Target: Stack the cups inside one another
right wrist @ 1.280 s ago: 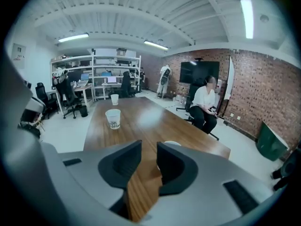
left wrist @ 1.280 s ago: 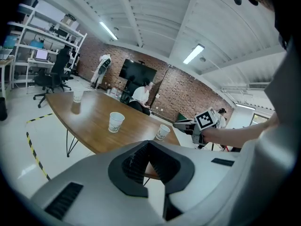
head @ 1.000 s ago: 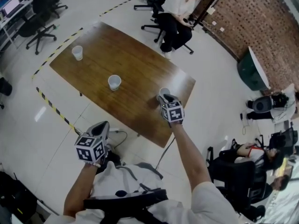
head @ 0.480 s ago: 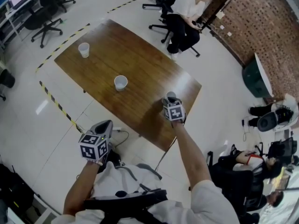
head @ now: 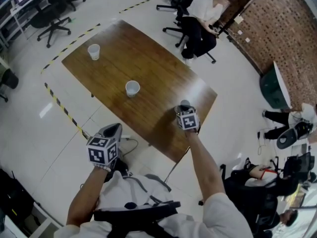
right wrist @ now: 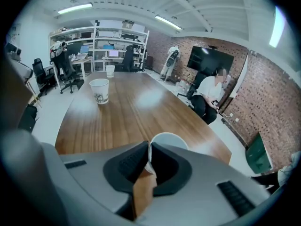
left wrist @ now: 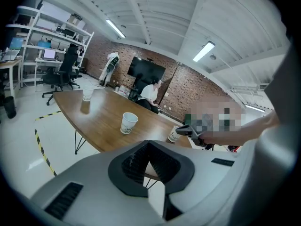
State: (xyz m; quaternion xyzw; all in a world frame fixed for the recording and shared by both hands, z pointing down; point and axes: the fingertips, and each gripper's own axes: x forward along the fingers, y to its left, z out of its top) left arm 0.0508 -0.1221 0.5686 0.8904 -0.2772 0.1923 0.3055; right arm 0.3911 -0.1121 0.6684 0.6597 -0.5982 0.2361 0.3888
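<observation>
Right gripper (head: 184,108) has sunk onto the near cup (right wrist: 168,142), its jaws just closing to pinch the cup's near wall. That cup stands upright, right of the middle cup (head: 132,88). Left gripper (head: 113,130), clenched and empty, hangs nearer than that middle cup.

White cups (head: 132,88), brown wood-grain table (head: 158,83), black-and-white marker cubes (head: 103,150), yellow-black striped floor tape (head: 62,107)

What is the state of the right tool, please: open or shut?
Shut on the nearest cup: the right tool has just been closing, jaws pinching its rim.
</observation>
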